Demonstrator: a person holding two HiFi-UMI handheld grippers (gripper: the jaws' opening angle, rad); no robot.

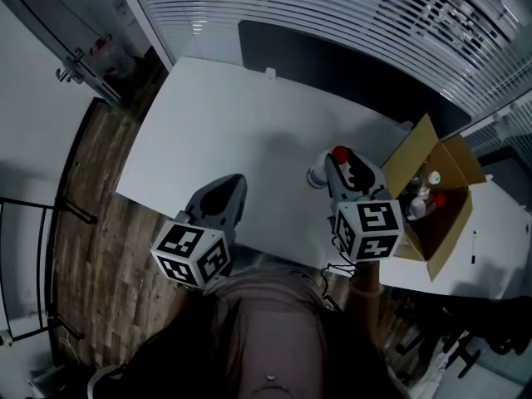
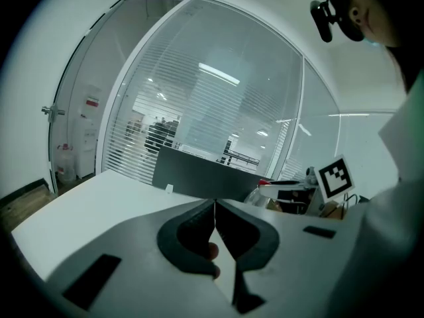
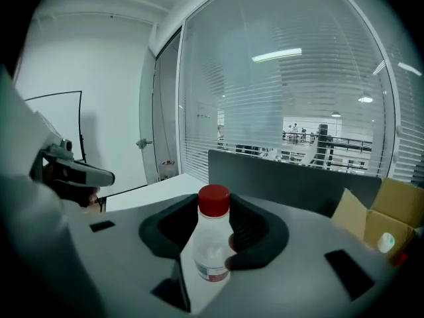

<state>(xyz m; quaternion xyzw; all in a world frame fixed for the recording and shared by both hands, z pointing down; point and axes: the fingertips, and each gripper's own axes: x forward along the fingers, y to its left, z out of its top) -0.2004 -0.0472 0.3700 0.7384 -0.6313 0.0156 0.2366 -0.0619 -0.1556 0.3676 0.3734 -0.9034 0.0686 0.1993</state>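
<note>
One right gripper (image 3: 213,225): jaws closed on the body of one clear bottle (image 3: 211,247) with a red cap, which stands upright between them. One left gripper (image 2: 215,212): jaws pressed together, nothing between them. Both grippers are over the near edge of one white table (image 1: 224,115), and the held bottle is over its right part. One cardboard box (image 1: 409,161), flaps open, stands beside the table's right end. It holds several more bottles (image 1: 420,208), at least one red-capped; exact count unclear.

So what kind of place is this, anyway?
Probably an office or lab room: glass walls with slatted blinds, a plain white table and a wood-pattern floor.
</note>
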